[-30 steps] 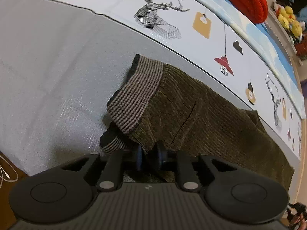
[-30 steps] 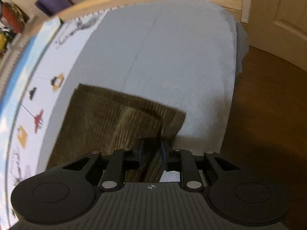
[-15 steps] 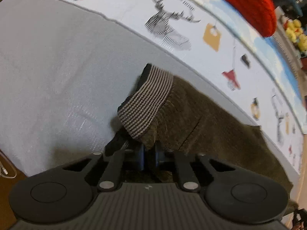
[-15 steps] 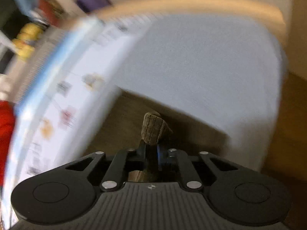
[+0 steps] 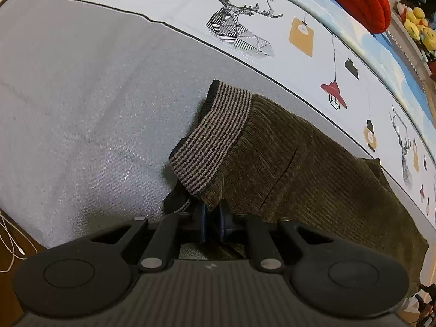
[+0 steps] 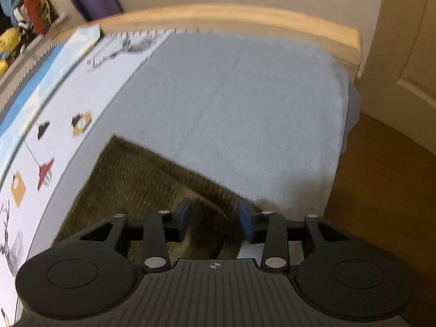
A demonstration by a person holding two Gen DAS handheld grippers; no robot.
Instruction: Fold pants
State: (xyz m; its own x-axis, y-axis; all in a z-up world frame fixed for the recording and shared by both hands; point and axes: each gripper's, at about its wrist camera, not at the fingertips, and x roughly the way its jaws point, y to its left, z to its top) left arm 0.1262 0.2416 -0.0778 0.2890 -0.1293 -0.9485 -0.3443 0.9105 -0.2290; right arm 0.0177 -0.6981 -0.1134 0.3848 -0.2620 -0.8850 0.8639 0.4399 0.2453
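Left claw (image 5: pixel 211 218): pinched tight on the pants (image 5: pixel 299 169) — beside the striped waistband (image 5: pixel 215 139).
Right claw (image 6: pixel 215 220): just opened — pads clear of the cloth.

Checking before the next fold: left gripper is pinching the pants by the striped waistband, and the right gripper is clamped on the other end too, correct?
Not quite. The right gripper is open: its jaws have just been opening, pads apart with the olive pants loose between them, as the right wrist view shows. The left gripper is indeed shut on the pants beside the striped waistband.
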